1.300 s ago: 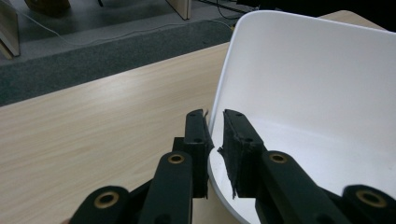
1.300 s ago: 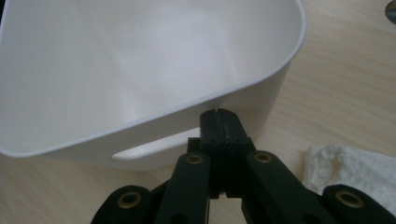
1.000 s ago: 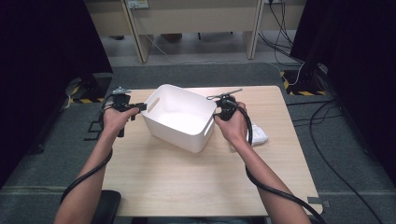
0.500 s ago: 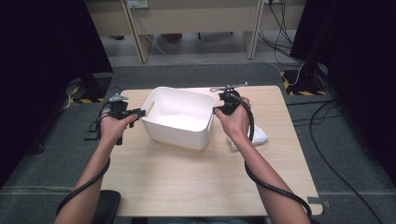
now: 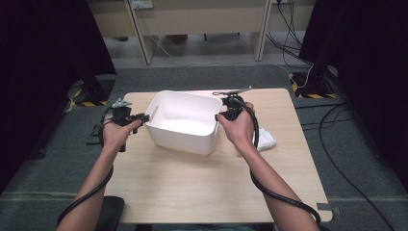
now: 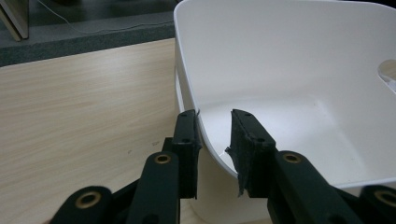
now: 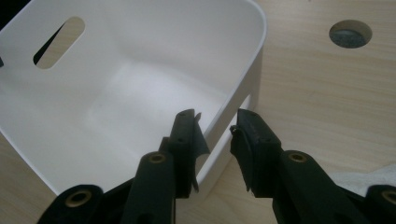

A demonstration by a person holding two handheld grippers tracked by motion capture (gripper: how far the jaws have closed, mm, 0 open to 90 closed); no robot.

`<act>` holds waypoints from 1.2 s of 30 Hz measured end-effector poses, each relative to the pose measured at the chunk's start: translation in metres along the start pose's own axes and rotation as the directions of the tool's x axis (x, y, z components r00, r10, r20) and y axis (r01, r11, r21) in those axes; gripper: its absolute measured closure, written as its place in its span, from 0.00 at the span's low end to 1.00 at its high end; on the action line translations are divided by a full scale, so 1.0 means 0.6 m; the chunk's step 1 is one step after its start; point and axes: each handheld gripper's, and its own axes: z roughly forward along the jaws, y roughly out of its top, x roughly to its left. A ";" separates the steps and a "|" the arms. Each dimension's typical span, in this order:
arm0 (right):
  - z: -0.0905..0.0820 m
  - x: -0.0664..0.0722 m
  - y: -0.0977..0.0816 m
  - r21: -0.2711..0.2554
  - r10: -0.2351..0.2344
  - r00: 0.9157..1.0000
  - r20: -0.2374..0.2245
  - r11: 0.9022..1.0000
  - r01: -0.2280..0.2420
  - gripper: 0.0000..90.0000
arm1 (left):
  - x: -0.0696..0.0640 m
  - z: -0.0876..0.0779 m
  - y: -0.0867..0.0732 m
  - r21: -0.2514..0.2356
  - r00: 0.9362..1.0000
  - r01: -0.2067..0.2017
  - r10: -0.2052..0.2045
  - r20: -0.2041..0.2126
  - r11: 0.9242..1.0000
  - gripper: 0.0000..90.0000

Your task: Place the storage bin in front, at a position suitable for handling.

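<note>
**Both claws parted around the rim of the white bin**

So the white bin (image 5: 185, 122) sits on the wooden bench (image 5: 202, 187), a bit behind the middle and turned slightly askew. It's got nothing in it, and you can see a slot handle (image 7: 58, 42) cut into one end wall.

The left claw (image 5: 139, 119) is at the bin's left end. In the left gripper view its jaws straddle the rim: one pad (image 6: 187, 140) is outside and looks to be right against the wall, the other pad is inside with a clear gap to the plastic. The jaws have just been opening, so it's a narrow gap with the wall in between, not a clamp.

The right claw (image 5: 222, 115) is at the opposite end, same deal. In the right gripper view the wall runs between the jaws, which have just been opening too and stand a fair bit apart, with no squeeze that I can see.

A crumpled white cloth (image 5: 264, 140) lies on the bench just right of the right hand (image 5: 239, 129), and there's a round hole (image 7: 350, 33) in the bench top near that end.
</note>
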 end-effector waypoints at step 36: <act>-0.012 -0.048 0.031 -0.058 0.037 0.998 0.059 0.998 -0.034 0.72 | -0.041 0.014 0.005 0.009 1.000 0.010 -0.010 -0.008 1.000 0.78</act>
